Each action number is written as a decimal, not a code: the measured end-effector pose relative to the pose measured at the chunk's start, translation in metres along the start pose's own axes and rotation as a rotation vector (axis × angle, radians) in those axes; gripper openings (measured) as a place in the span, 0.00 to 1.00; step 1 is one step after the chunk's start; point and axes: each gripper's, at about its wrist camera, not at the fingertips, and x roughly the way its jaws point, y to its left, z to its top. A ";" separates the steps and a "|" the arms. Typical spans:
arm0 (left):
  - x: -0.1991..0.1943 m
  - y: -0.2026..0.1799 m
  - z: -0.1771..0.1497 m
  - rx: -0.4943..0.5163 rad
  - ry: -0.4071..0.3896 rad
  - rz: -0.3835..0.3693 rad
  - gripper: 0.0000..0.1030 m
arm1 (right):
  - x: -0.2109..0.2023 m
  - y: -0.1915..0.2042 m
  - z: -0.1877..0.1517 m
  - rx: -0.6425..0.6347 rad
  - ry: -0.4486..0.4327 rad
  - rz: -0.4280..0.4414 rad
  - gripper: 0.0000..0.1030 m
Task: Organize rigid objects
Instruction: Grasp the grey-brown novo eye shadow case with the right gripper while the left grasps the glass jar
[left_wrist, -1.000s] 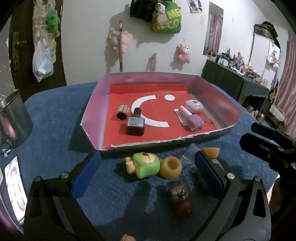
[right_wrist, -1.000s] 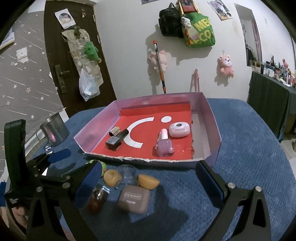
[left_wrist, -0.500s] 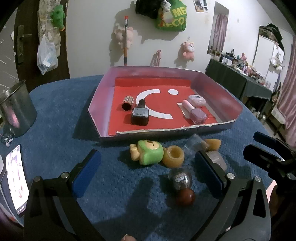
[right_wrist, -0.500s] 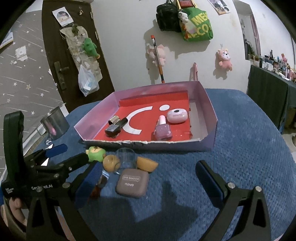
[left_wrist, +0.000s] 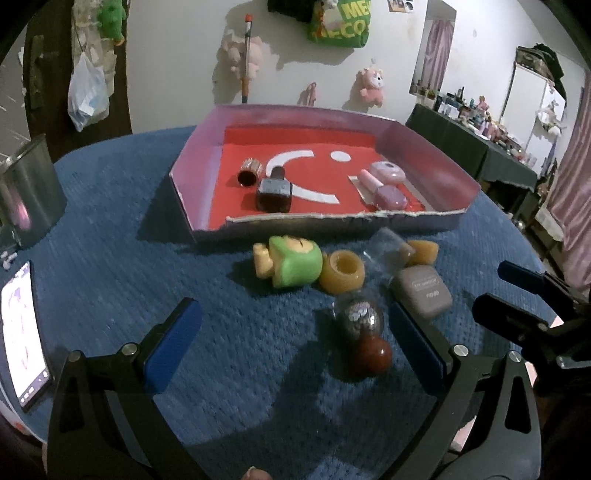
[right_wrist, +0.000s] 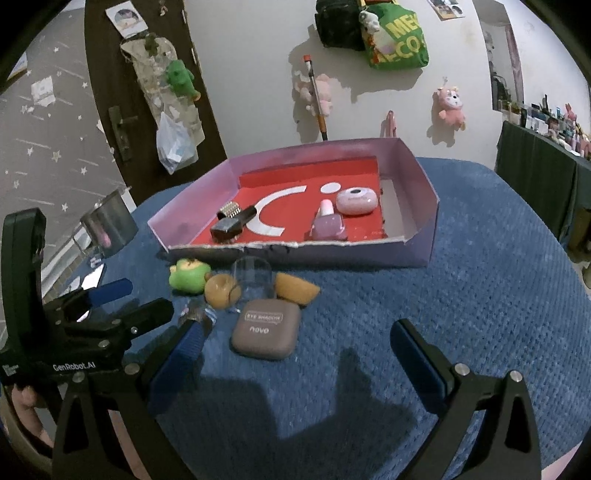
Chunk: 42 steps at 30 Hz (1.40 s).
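At the left edge of my left wrist view a lit smartphone (left_wrist: 22, 332) lies below a metal cup (left_wrist: 27, 192). Pink plush toys (right_wrist: 451, 105) and a green bag (right_wrist: 399, 40) hang on the wall, upper right in my right wrist view.

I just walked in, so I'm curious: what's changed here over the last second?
Both open grippers, left gripper and right gripper, pulled back from the pink-walled red tray, holding nothing. The grey eyeshadow compact, green toy figure and tray contents stayed put.

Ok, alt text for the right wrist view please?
Open right gripper hovers above a taupe eyeshadow compact on a blue cloth; small toys and a clear cup lie before a pink tray holding nail polishes.
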 end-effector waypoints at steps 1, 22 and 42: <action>0.001 0.001 -0.001 0.000 0.003 0.000 1.00 | 0.001 0.001 -0.001 -0.006 0.004 -0.005 1.00; 0.023 -0.002 -0.006 -0.059 0.071 -0.049 0.99 | 0.033 0.032 -0.022 -0.146 0.028 -0.090 0.89; 0.025 -0.015 -0.011 -0.018 0.033 -0.027 0.81 | 0.041 0.011 -0.012 -0.122 0.032 -0.136 0.64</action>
